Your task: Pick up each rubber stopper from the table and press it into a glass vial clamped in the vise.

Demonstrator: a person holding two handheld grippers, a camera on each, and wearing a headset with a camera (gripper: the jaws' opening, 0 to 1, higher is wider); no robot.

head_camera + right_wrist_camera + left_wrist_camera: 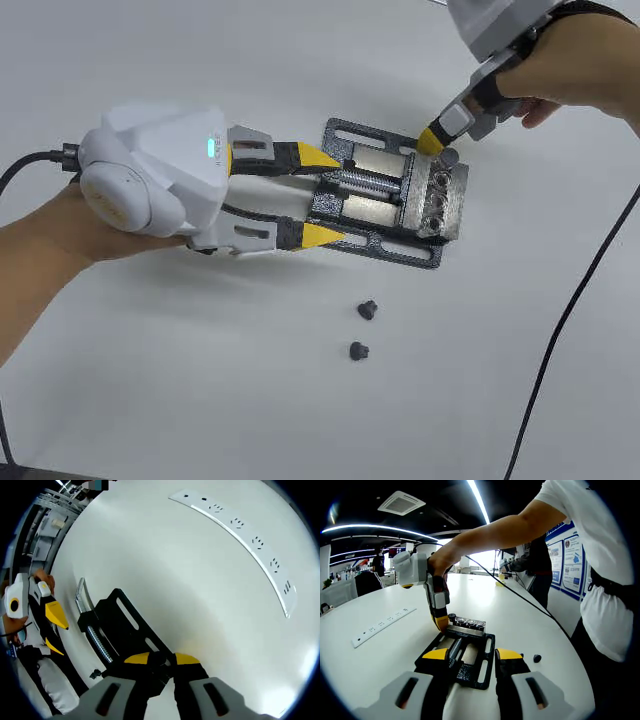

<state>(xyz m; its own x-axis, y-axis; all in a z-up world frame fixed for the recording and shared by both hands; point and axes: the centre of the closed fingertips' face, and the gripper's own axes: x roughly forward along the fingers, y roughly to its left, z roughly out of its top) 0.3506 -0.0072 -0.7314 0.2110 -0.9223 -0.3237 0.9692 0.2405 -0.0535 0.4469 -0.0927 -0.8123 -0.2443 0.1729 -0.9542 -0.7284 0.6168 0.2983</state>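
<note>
A dark metal vise (385,240) lies on the white table with a row of glass vials (436,198) clamped at its far end. My right gripper (440,148) comes in from the upper right, shut on a dark rubber stopper (450,157) right over the end vial. In the right gripper view its yellow tips (162,659) sit close together above the vise (120,620). My left gripper (322,196) stands open, its jaws straddling the vise's screw end (465,655). Two loose stoppers (367,310) (358,351) lie in front of the vise.
A black cable (570,310) runs down the table's right side. A white power strip (382,625) lies far off on the table (240,530). One stopper (537,658) lies right of the vise. A person stands by the table edge.
</note>
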